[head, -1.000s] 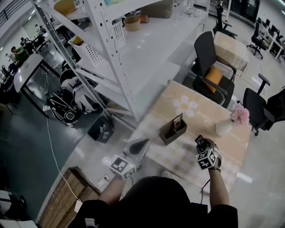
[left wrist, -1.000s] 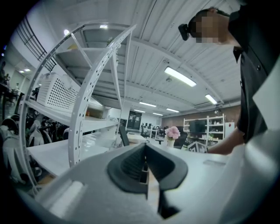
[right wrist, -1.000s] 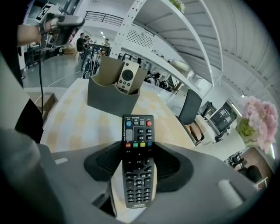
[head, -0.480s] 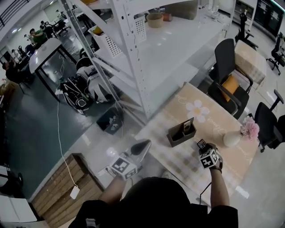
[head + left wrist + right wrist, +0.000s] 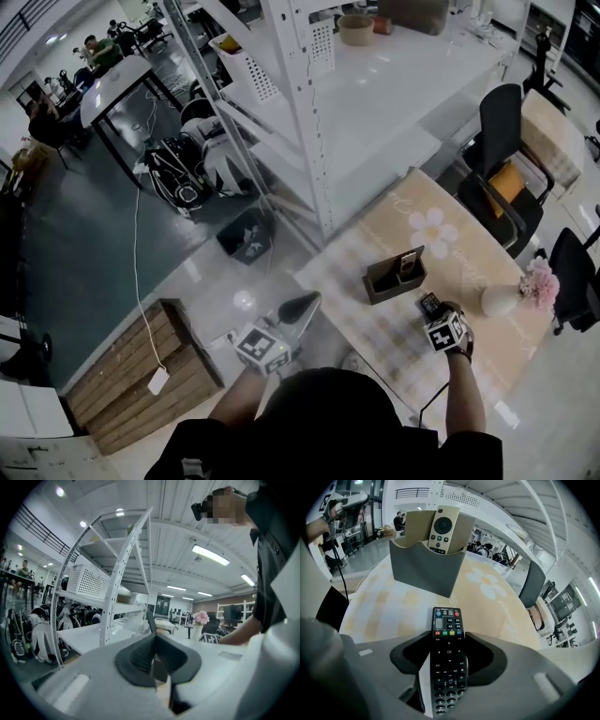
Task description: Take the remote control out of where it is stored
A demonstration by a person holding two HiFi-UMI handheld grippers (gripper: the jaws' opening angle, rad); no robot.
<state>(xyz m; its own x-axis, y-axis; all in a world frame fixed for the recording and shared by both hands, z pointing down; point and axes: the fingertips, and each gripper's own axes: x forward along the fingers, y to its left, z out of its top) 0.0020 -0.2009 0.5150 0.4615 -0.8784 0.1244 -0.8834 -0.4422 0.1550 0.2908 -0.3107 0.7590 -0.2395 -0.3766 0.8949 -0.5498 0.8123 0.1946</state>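
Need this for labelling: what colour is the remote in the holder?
Beige remote, clearest in the right gripper view.

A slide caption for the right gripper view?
Right gripper holds a black remote; a pale remote stands in the grey holder.

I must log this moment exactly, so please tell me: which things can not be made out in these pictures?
- The black remote: lower end, right gripper view, cut off at the bottom edge.
- The beige remote: lower half, same view, behind the grey holder wall.
- Whether the black remote touches the table: too small in head view.
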